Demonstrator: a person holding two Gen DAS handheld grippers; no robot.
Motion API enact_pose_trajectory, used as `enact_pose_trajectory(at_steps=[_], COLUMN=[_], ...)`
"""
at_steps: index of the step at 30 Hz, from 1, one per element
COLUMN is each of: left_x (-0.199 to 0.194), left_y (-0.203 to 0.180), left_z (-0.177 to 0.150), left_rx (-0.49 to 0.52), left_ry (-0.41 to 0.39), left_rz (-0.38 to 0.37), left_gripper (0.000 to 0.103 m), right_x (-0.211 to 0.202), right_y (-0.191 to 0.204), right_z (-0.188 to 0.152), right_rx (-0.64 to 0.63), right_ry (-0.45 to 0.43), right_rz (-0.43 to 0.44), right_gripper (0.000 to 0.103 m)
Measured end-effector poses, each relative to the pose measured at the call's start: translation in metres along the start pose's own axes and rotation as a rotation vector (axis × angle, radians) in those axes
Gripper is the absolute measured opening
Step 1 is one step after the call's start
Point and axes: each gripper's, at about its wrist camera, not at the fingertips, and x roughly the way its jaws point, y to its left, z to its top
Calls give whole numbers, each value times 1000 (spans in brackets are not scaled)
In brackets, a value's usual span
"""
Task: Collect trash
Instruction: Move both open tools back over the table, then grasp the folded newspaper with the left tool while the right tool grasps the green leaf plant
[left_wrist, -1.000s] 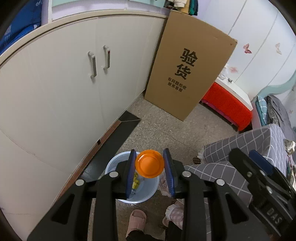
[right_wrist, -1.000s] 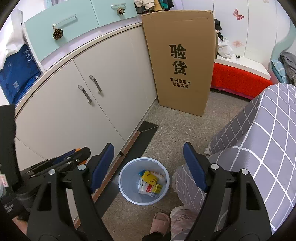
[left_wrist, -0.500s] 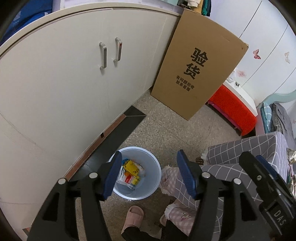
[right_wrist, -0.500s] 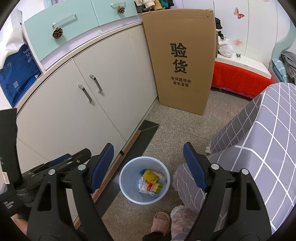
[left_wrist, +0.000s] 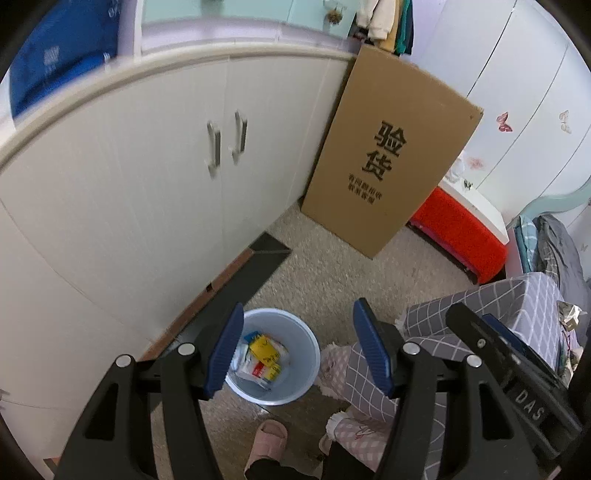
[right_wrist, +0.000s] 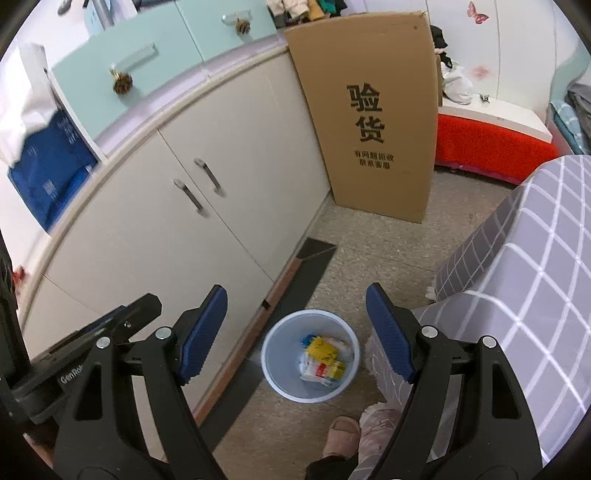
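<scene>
A pale blue trash bin (left_wrist: 308, 373) stands on the floor beside the white cabinet; it also shows in the right wrist view (right_wrist: 275, 356). Yellow and white wrappers (left_wrist: 263, 349) lie inside it, also visible as wrappers (right_wrist: 322, 350) from the right. My left gripper (left_wrist: 298, 312) hangs open above the bin with nothing between its blue pads. My right gripper (right_wrist: 296, 291) is held wide open, also over the bin, and is empty. No orange object shows in either view.
White cabinet doors (left_wrist: 155, 206) run along the left. A tall cardboard box (left_wrist: 388, 155) leans at the cabinet's end, with a red bench (left_wrist: 461, 232) behind it. A grey checked cover (right_wrist: 535, 277) fills the right. A person's pink slipper (left_wrist: 267, 437) is near the bin.
My left gripper let go of a round orange object, opened, and rose away from the bin. The orange object is out of sight. The right gripper stayed put.
</scene>
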Motion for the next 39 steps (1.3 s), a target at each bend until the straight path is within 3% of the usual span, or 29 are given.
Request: enact_pose_trajectory(at_steps=[6, 11, 18, 23, 30, 38, 39], left_x=[-33, -56, -84, -95, -97, -90, -86], left_y=[-42, -105, -218, -289, -351, -379, -381], left_z=[-3, -22, -80, -134, -188, -216, -218], left_rx=[66, 185, 418, 577, 759, 899, 913], left_ry=[-30, -31, -12, 14, 5, -57, -66], left_rz=[-74, -160, -327, -422, -425, -317, -284], left_gripper=[64, 67, 71, 73, 73, 73, 67], right_x=[-67, -136, -227, -269, -283, -281, -281], right_y=[-23, -86, -193, -257, -303, -311, -311], right_z=[7, 0, -39, -77, -114, -128, -128], right_rx=[13, 65, 194, 313, 408, 421, 422], right_ry=[-91, -173, -258, -281, -258, -252, -254], right_rz=[-25, -131, -339, -423, -449, -422, -418], right_gripper=[76, 76, 76, 76, 77, 76, 76])
